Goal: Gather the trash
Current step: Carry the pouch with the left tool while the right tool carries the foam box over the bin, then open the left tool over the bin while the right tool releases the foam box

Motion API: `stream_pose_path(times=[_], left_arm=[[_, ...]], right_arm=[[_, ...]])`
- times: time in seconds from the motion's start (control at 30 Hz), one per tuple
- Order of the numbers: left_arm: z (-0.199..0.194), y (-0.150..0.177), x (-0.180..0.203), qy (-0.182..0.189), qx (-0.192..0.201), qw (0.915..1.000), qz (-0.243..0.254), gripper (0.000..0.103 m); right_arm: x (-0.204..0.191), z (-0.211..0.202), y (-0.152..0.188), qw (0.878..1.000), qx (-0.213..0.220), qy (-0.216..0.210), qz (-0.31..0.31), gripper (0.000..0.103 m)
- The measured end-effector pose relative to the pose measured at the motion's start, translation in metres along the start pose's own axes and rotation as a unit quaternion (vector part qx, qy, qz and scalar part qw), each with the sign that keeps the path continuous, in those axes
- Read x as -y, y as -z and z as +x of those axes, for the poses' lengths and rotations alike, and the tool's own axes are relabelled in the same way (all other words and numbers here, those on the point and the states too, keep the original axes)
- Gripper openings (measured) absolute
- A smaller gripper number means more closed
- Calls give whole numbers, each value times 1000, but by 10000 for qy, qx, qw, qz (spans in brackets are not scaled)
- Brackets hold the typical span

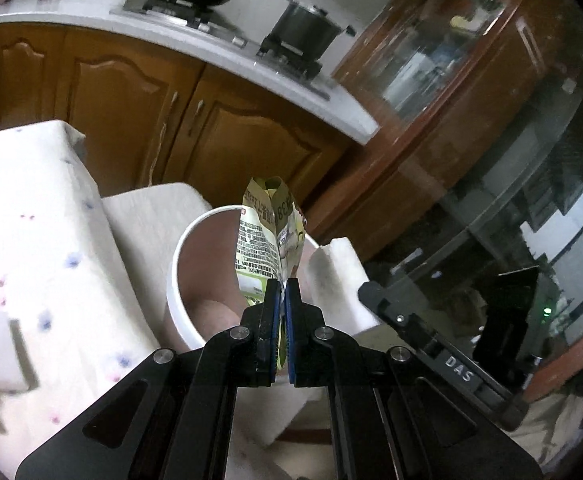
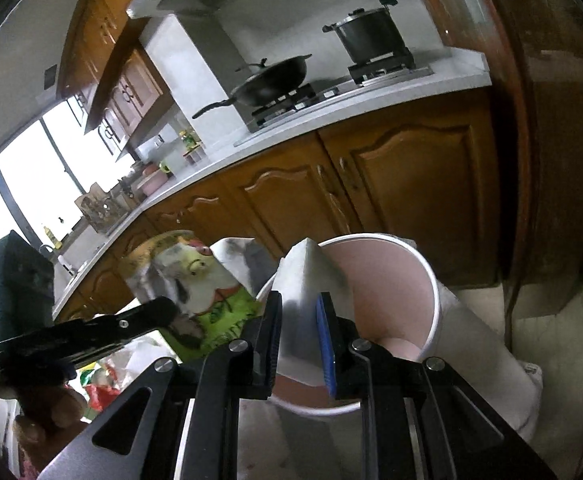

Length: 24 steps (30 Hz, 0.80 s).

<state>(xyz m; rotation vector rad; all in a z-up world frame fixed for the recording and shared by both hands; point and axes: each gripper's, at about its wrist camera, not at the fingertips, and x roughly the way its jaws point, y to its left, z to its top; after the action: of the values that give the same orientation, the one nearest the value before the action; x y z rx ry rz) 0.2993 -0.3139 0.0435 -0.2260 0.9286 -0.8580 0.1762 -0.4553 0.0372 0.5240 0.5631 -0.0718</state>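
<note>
My left gripper [image 1: 282, 286] is shut on a green and white printed snack wrapper [image 1: 269, 232] and holds it upright over the white bin with a pink inside [image 1: 179, 256]. My right gripper [image 2: 300, 304] is shut on a white foam block [image 2: 307, 276] and holds it over the near rim of the same bin [image 2: 431, 292]. The foam block also shows in the left wrist view [image 1: 335, 276], to the right of the bin. The wrapper also shows in the right wrist view [image 2: 195, 284], to the left, with the left gripper's fingers [image 2: 147, 312] on it.
A table with a white flowered cloth [image 1: 31, 240] is at the left, and a white chair seat [image 1: 151, 216] stands beside the bin. Brown kitchen cabinets [image 2: 411, 184] with a stove, a wok [image 2: 267, 80] and a pot [image 2: 371, 36] lie behind. A dark wooden glass cabinet [image 1: 451, 80] is at the right.
</note>
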Motion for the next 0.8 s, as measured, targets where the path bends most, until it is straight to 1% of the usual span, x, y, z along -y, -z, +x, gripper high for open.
stream_pose_path(times=[0.13, 0.3, 0.43, 0.67, 0.73, 0.8], left_arm=[[33, -3, -2, -170, -304, 9994, -34, 2], [61, 0, -7, -292, -619, 9976, -112, 2], [71, 0, -10, -358, -728, 9967, -103, 2], [81, 0, -13, -477, -891, 9948, -84, 2], [82, 0, -14, -451, -936, 9945, -106, 3], [83, 0, -16, -420, -963, 9944, -145, 3]], right_arm=[[10, 15, -2, 9999, -90, 52, 50, 18], [19, 37, 1, 9992, -340, 181, 56, 18], [26, 50, 5, 9982, -533, 255, 40, 18], [31, 59, 5, 9969, -706, 350, 28, 18], [33, 59, 5, 9967, -733, 331, 75, 22], [34, 58, 4, 9969, -714, 320, 114, 22]])
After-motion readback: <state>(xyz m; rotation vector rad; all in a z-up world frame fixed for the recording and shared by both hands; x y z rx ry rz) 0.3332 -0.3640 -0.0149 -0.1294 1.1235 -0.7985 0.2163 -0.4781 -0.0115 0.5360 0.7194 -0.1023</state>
